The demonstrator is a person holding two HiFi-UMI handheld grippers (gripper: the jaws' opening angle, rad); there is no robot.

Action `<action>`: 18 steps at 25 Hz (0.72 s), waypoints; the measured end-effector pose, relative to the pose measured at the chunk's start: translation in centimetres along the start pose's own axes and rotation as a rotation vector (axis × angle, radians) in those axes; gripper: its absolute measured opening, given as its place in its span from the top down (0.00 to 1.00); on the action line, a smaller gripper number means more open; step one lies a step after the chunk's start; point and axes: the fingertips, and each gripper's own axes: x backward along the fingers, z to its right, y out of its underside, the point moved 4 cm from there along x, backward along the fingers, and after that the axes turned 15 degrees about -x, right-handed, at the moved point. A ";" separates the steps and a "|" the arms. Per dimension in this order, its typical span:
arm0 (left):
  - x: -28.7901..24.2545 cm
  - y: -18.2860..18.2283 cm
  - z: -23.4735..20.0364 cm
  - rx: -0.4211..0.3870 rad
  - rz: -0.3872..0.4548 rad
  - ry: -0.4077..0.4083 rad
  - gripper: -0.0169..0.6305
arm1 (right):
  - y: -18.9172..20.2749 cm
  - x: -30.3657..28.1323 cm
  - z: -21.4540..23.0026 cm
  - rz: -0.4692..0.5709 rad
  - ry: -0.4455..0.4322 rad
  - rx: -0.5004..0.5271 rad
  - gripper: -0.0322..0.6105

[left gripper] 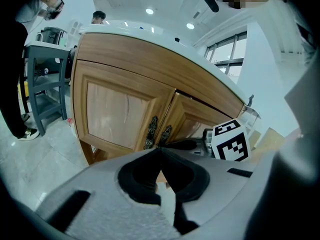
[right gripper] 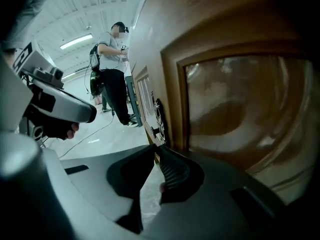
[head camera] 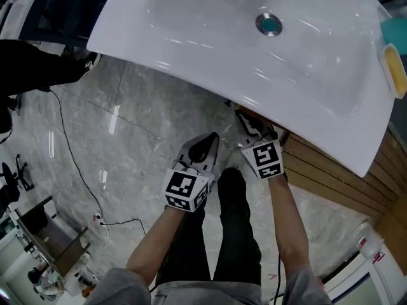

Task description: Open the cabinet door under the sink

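Observation:
From above, the white sink (head camera: 210, 49) overhangs the wooden cabinet (head camera: 331, 170). In the left gripper view the cabinet shows a left door (left gripper: 117, 114) and a right door (left gripper: 192, 121), which looks slightly ajar at its top. Two dark ornate handles (left gripper: 150, 132) sit at the seam between the doors. My right gripper (head camera: 249, 124) is right up against the cabinet under the sink. Its jaws are shut, with their tips (right gripper: 157, 149) just short of a handle (right gripper: 160, 118) and nothing seen between them. My left gripper (head camera: 205, 146) hangs farther back from the doors, shut and empty (left gripper: 160, 151).
A person (right gripper: 112, 69) stands on the grey marble floor beyond the cabinet. A thin cable (head camera: 70, 151) runs across the floor at the left. A grey rack (left gripper: 45, 79) stands left of the cabinet. A yellow sponge (head camera: 394, 68) lies at the sink's right end.

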 end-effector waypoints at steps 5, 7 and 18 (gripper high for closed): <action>0.8 0.7 0.0 0.032 0.010 -0.046 0.96 | 1.0 0.7 -1.1 -0.040 -0.045 0.073 0.89; 1.2 0.9 0.0 0.040 0.017 -0.059 0.96 | 1.5 1.0 -1.6 -0.058 -0.059 0.111 0.89; 4.5 3.4 1.8 0.071 0.041 -0.075 0.96 | 4.2 3.2 -4.3 -0.156 -0.127 0.276 0.89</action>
